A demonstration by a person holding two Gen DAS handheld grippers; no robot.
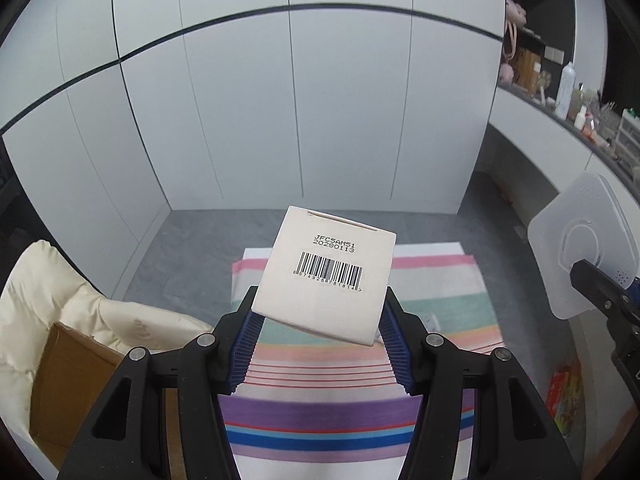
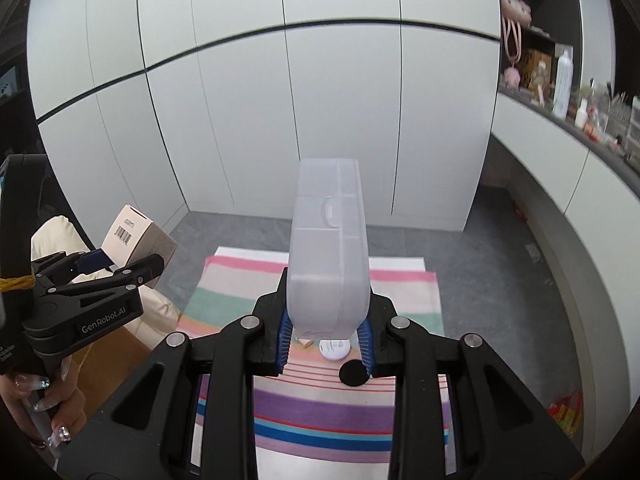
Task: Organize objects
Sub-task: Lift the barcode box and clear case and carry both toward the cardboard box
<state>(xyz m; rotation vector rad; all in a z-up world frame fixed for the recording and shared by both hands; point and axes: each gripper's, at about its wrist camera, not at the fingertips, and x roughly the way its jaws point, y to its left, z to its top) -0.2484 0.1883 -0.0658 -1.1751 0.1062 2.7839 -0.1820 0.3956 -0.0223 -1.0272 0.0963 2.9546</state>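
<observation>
My left gripper [image 1: 320,320] is shut on a small cream carton [image 1: 326,274] with a barcode facing the camera, held above the striped mat [image 1: 440,304]. The carton [image 2: 138,236] and left gripper [image 2: 120,266] also show at the left of the right wrist view. My right gripper [image 2: 325,336] is shut on a translucent plastic box [image 2: 328,256], held upright above the mat [image 2: 224,300]. That box [image 1: 580,248] shows at the right edge of the left wrist view. A white round disc [image 2: 335,349], a black round piece [image 2: 353,373] and a small tan piece [image 2: 306,343] lie on the mat under the box.
White cabinet doors [image 1: 280,100] stand behind the mat. A cream cushion [image 1: 60,300] and an open cardboard box [image 1: 76,380] sit at the left. A shelf with bottles and clutter [image 2: 568,92] runs along the right. A colourful package [image 1: 566,404] lies on the floor at the right.
</observation>
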